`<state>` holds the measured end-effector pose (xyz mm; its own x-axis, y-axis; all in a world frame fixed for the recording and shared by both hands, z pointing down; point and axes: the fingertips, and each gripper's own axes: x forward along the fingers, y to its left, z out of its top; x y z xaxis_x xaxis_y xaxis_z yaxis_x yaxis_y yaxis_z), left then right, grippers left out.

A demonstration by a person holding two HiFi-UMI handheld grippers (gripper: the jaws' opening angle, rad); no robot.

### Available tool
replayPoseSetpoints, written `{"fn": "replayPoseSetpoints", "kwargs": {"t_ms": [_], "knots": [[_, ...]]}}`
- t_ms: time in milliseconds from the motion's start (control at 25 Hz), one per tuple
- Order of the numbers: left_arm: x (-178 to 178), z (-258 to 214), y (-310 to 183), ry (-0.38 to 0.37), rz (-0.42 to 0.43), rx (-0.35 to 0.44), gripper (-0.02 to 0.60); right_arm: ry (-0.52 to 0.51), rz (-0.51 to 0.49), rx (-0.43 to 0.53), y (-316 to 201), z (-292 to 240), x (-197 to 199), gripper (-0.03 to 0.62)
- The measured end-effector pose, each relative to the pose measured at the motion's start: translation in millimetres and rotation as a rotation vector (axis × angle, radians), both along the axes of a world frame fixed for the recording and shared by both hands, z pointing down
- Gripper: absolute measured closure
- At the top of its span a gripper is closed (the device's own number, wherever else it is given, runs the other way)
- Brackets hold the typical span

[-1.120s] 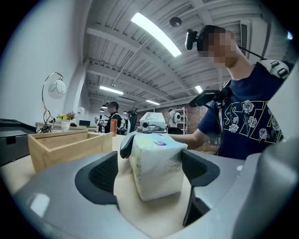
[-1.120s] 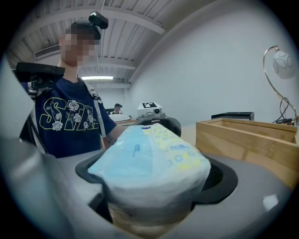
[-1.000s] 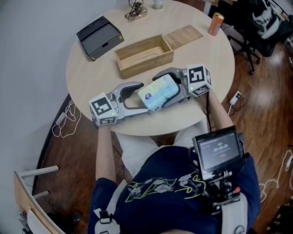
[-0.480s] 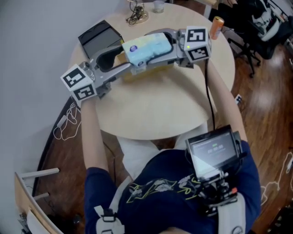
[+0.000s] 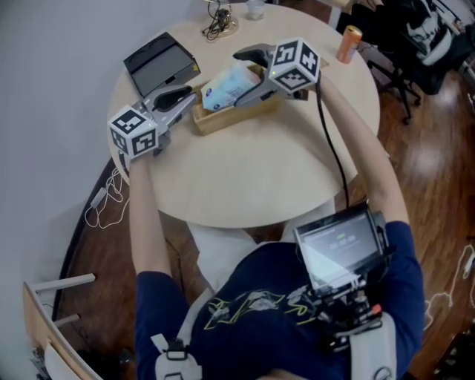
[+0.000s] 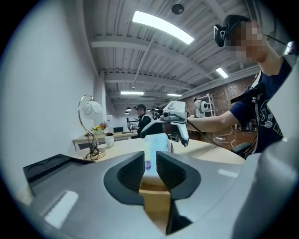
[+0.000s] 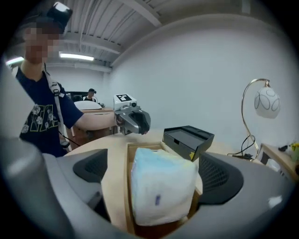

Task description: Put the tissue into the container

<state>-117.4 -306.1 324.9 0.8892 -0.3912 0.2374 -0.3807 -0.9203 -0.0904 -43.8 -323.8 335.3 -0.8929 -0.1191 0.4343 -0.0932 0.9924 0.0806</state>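
Note:
The pale blue and white tissue pack [image 5: 225, 86] lies tilted in the open wooden container [image 5: 234, 115] at the far side of the round table. My right gripper [image 5: 242, 74] is open, its jaws have just been opening, and the pack [image 7: 161, 191] sits between them with gaps at the sides. My left gripper [image 5: 187, 93] hovers just left of the container. Its jaws have just been closing to a narrow slit with nothing between them. In the left gripper view the pack [image 6: 155, 145] shows beyond the slit, above the container's end wall [image 6: 156, 205].
A black tray box [image 5: 159, 63] lies on the table [image 5: 260, 171] left of the container. An orange can [image 5: 349, 43] stands at the far right edge. A lamp base with cables [image 5: 221, 22] and a cup [image 5: 256, 7] are at the back.
Both grippers carried the tissue pack from the table's near edge up and away to the wooden container. The left gripper has let go and closed; the right jaws have spread.

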Motion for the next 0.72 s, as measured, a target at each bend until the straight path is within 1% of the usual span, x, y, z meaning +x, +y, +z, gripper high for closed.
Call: {"fn": "replayPoseSetpoints", "kwargs": {"t_ms": [40,80,120,200,240,280,320,360,400,440,480,520,560,640,680,720], "knots": [[-5.9,-2.1,4.7,0.013,-0.029,0.017,0.528,-0.012,0.003,0.037,4.4,-5.8,3.6,0.011],[-11.8,-5.9,12.5,0.047,-0.054,0.029,0.528,-0.045,0.015,0.073,9.0,-15.0,8.7,0.011],[-17.1,-10.4,23.6,0.104,-0.073,0.032,0.523,-0.095,0.035,0.108,15.0,-26.4,14.8,0.011],[-23.3,-14.9,53.1,0.252,-0.095,0.017,0.474,-0.218,0.061,0.171,37.6,-47.1,27.4,0.013],[-22.1,-12.3,69.8,0.309,-0.101,0.012,0.443,-0.281,0.056,0.199,55.5,-53.2,31.7,0.018],[-17.1,-5.9,86.3,0.34,-0.099,0.011,0.39,-0.339,0.041,0.221,75.5,-55.9,33.5,0.02],[-8.4,3.6,101.4,0.347,-0.09,0.008,0.333,-0.388,0.031,0.232,94.9,-55.9,32.8,0.021],[3.1,15.1,113.9,0.333,-0.074,-0.001,0.297,-0.427,0.033,0.223,111.0,-53.2,30.9,0.024],[15.9,27.4,123.0,0.304,-0.057,-0.012,0.287,-0.461,0.052,0.188,121.7,-48.5,29.3,0.031],[28.4,39.2,128.4,0.262,-0.044,-0.024,0.285,-0.497,0.083,0.124,127.1,-43.4,28.9,0.028],[39.3,49.8,130.7,0.213,-0.039,-0.036,0.285,-0.547,0.12,0.04,128.5,-39.9,30.3,0.024],[47.5,58.3,131.1,0.168,-0.037,-0.049,0.285,-0.615,0.159,-0.053,127.2,-39.2,33.9,0.011],[53.0,64.2,130.4,0.139,-0.034,-0.064,0.285,-0.701,0.202,-0.148,123.6,-40.2,40.1,0.011],[58.7,68.9,127.9,0.129,-0.027,-0.098,0.285,-0.864,0.299,-0.308,112.8,-40.7,56.7,0.011],[59.9,69.1,126.8,0.135,-0.028,-0.107,0.286,-0.91,0.348,-0.351,107.6,-38.5,63.8,0.01],[60.4,68.8,126.2,0.14,-0.032,-0.111,0.287,-0.924,0.397,-0.364,103.1,-34.4,68.6,0.01]]}}
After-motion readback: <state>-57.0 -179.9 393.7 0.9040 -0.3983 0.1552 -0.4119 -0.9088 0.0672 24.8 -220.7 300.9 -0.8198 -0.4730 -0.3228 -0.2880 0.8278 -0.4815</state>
